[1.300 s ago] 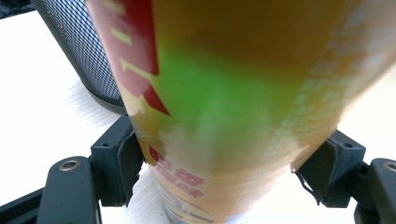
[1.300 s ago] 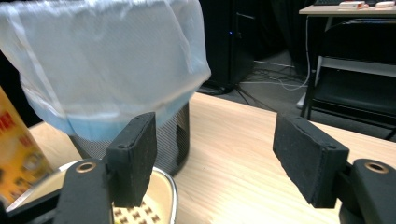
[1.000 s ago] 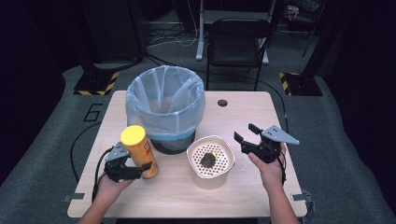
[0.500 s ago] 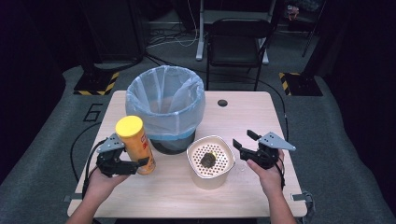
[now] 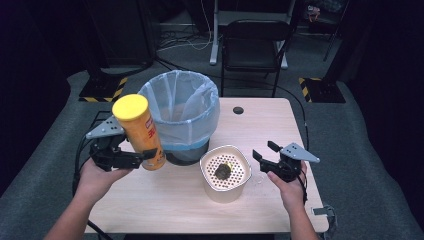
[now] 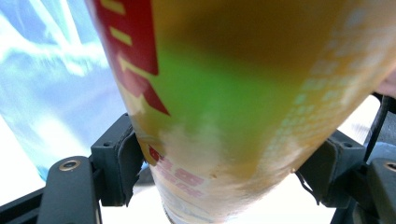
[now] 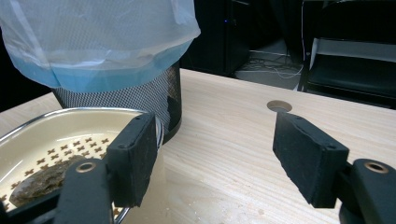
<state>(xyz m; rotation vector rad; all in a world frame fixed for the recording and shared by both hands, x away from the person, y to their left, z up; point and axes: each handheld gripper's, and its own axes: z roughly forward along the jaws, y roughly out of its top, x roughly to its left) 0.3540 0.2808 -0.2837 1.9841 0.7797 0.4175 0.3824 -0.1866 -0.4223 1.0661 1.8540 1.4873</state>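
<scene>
A tall yellow crisp can [image 5: 139,131] with a yellow lid is lifted off the table at the left, tilted, beside the bin. My left gripper [image 5: 131,158] is shut on its lower part; in the left gripper view the can [image 6: 224,107] sits squeezed between both jaws. A cream bowl [image 5: 225,171] with a perforated insert and a dark lump of scraps stands at the table's middle front. My right gripper [image 5: 264,157] is open, low over the table just right of the bowl [image 7: 51,140], nothing between its jaws.
A black mesh bin [image 5: 182,117] lined with a pale blue bag stands at the back left of the wooden table [image 5: 260,125]. A round cable hole [image 5: 238,110] lies behind. A black chair [image 5: 252,50] stands beyond the table.
The left gripper has raised the can off the table and tilted it, lid now higher beside the bin. The right gripper has sunk lower beside the bowl.
</scene>
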